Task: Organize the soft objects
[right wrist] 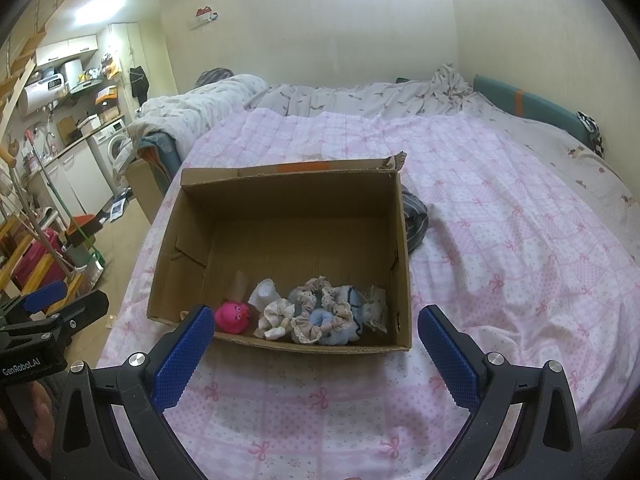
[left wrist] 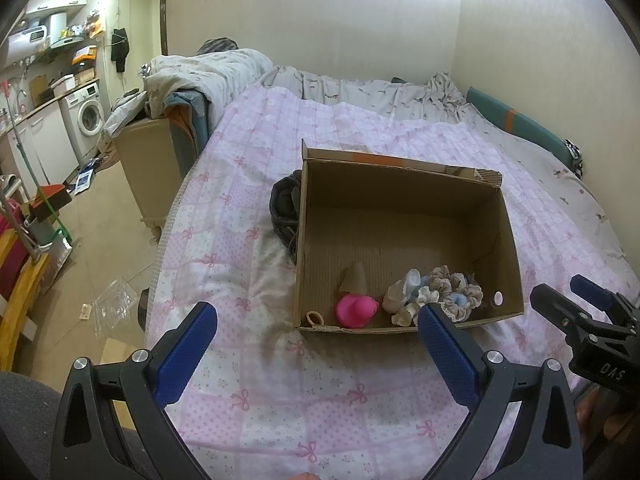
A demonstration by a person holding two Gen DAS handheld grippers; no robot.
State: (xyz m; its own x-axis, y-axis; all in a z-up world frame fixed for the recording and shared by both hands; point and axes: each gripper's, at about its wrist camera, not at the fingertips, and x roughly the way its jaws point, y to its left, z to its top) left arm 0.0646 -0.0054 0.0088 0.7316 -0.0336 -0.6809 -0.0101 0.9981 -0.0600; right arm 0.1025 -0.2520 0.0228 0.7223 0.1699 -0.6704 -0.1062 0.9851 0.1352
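Well, cardboard box (right wrist: 192, 216) (scrunchies (right wrist: 316, 312) inside) mid-bedspread (right wrist: 500, 240).

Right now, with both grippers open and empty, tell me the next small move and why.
Probably send the right gripper toward the dark cloth lying on the quilt against the cardboard box. It looks like the only soft item still outside; the scrunchies and pink toy already sit inside. The left gripper is also open.
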